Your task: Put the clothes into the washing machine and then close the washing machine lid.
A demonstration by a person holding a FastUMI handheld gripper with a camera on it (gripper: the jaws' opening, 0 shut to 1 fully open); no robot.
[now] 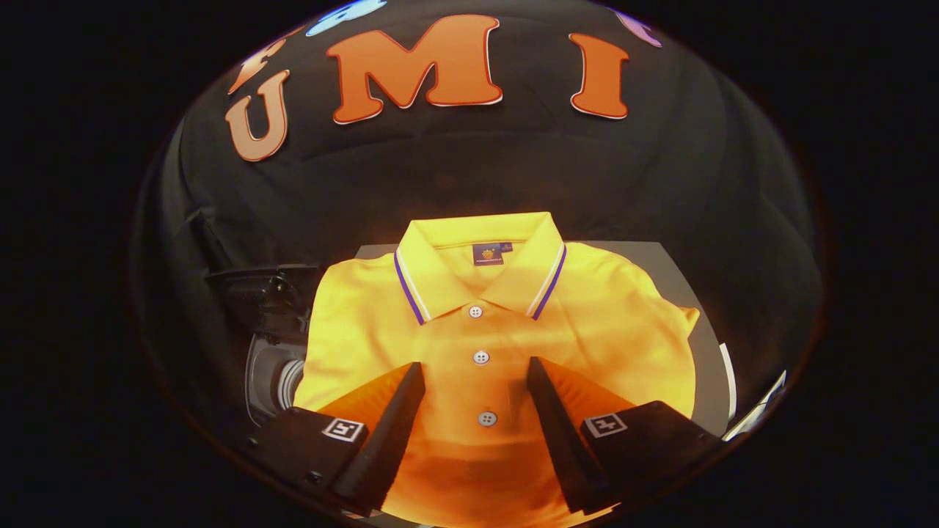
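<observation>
Open tool (475,374) over folded yellow polo shirt (587,323), neck label (488,254) unreadable.

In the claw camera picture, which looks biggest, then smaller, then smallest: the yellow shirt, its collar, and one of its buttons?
1. Yellow shirt, lying flat under the open claw.
2. Collar.
3. Button, between the claw's fingertips.

All belong to one shirt, so nearness doesn't confuse the order.

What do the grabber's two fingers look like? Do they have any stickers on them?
The gripper has two fingers, black and wedge-shaped, tapering toward the tips. Their outer faces look orange. Each finger grows out of a blocky black base, and each base carries a small square black-and-white marker, like a little code sticker. No cables can be seen.
</observation>
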